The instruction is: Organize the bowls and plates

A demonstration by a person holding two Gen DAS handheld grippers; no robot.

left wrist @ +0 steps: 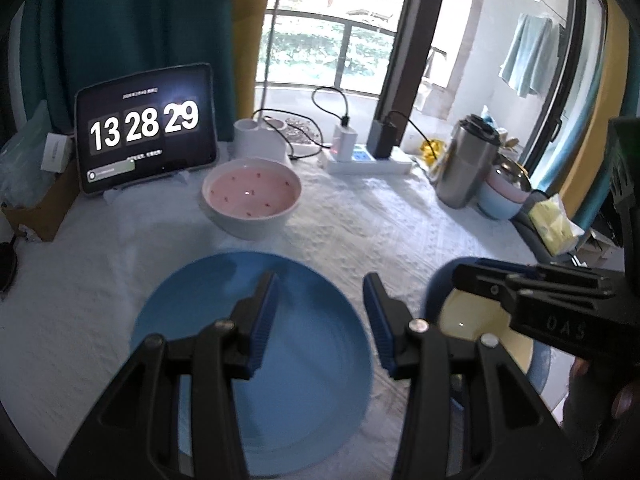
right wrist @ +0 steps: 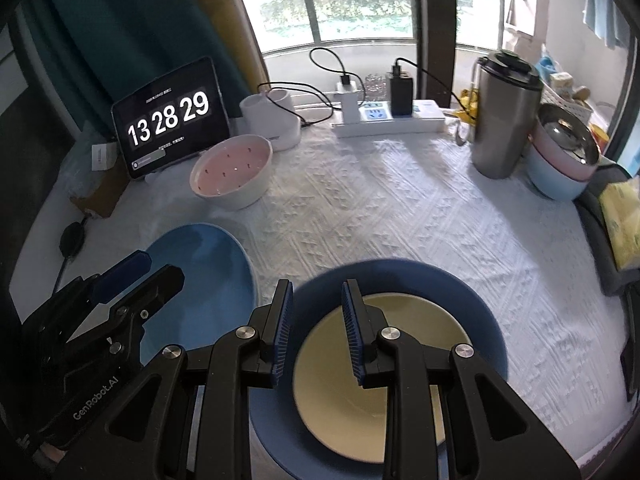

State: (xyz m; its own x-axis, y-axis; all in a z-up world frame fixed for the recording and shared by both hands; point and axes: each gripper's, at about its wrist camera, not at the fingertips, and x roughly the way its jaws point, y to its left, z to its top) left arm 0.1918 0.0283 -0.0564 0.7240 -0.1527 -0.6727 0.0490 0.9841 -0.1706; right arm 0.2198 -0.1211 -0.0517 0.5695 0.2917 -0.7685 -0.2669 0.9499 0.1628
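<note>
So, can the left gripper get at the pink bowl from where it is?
Probably yes: the left gripper hangs open over the light blue plate, and only bare tablecloth lies between that and the pink bowl.

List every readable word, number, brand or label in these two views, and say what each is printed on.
"13 28 29": tablet clock screen, readable in both views.
"GenRobot.AI": body of the left gripper, seen from the right wrist view.
"DAS": body of the right gripper, seen from the left wrist view; faint.
Small lines on the tablet above and below the digits: too small to read.
Power strip markings: unreadable.
</note>
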